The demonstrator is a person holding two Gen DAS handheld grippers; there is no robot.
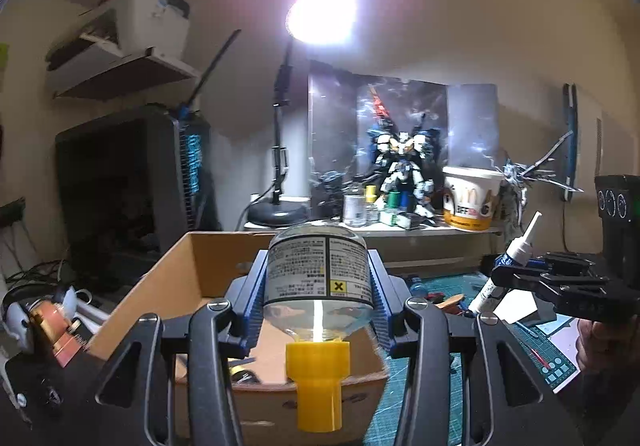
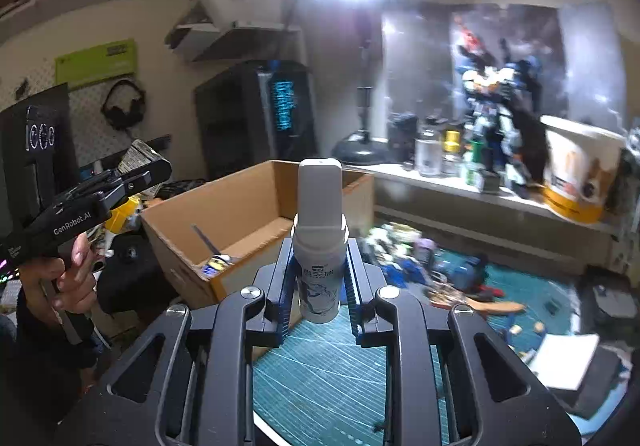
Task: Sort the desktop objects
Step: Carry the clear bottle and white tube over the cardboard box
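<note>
Cardboard was the biggest thing at stake: the open brown box sat on the left part of the worktop, its far wall under the shelf of paint jars, with a few small items already lying on its floor. Green cutting mat covered the worktop to the right of it, strewn with small parts. Over the box's near edge, the left hand-held gripper held a clear glass bottle with a yellow cap, its blue pads pressed on both sides of the labelled body, jaws partly closed around it; the cap pointed back toward the camera, so the bottle lay roughly level. My worry was the glass: let go from this height, it could strike the box floor hard or land on what already lay there, and a smooth round body could slip through ribbed pads if the hand jolted. The right hand-held gripper, just right of the box, was clamped narrowly on a slim white tube standing upright between its fingers. Gripped low on the body, the tube could tip or swing. Both hands looked headed for the same box, so they could knock together over it.
</note>
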